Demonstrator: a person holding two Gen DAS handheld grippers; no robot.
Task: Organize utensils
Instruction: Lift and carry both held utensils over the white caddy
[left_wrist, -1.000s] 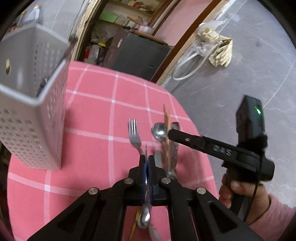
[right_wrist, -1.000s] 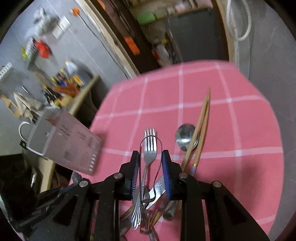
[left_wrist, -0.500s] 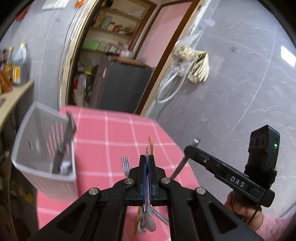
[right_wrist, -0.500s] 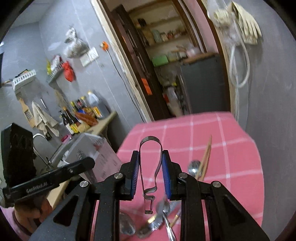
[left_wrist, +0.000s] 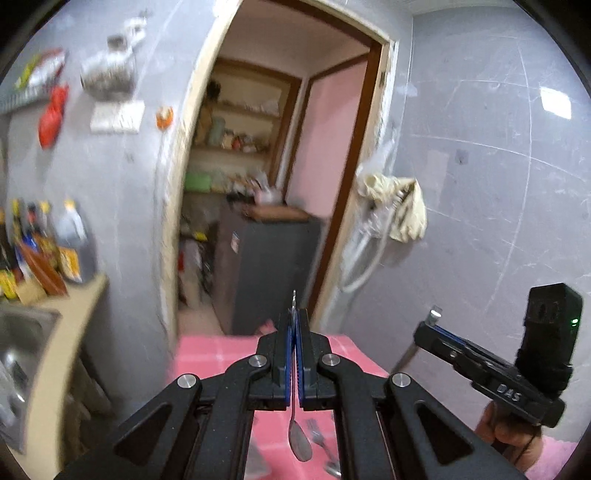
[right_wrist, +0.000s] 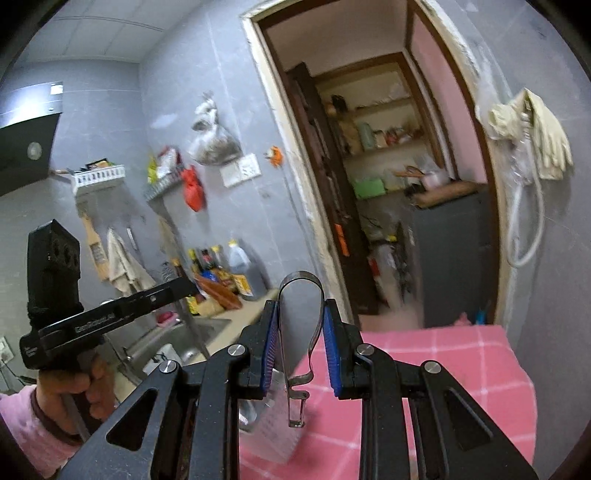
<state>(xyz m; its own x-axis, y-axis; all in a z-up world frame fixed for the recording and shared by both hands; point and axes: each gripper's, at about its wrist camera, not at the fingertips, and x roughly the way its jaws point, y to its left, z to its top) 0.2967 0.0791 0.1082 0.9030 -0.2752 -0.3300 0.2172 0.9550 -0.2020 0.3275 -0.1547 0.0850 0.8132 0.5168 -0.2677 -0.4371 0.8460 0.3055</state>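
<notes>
Spoon (left_wrist: 298, 439) in the left wrist view hangs bowl-down from the left claw (left_wrist: 294, 354), whose blue pads are pressed together on its thin handle, the handle tip poking out above the fingertips. A second ago this claw sat low over the pink checked desk (left_wrist: 214, 354) with the fork and chopsticks spread ahead of it and the perforated grey utensil basket at the left; now the camera looks out at the doorway and grey wall, and only a strip of desk shows beneath, so the spoon has been lifted well clear. A fork (left_wrist: 319, 439) lies on the cloth below, just beside the hanging bowl. The right claw (left_wrist: 432, 325) shows at the right edge, raised too, with a metal end jutting from its tip.

From the right wrist view, the right claw (right_wrist: 300, 343) pinches a looped pair of metal tongs (right_wrist: 298, 350), bend upward, legs hanging down between the pads. A second ago these tongs lay in the pile with the fork; half a second ago they were already off the cloth, and now they hang higher, over the grey perforated basket (right_wrist: 277, 432), whose top is partly seen below the pads. The left claw (right_wrist: 184, 286) is raised at the left, over the sink side.

Both pieces are picked and airborne, so the grasping step looks done; what remains, I judge, is lowering each into the basket, the tongs being nearer to it.
</notes>
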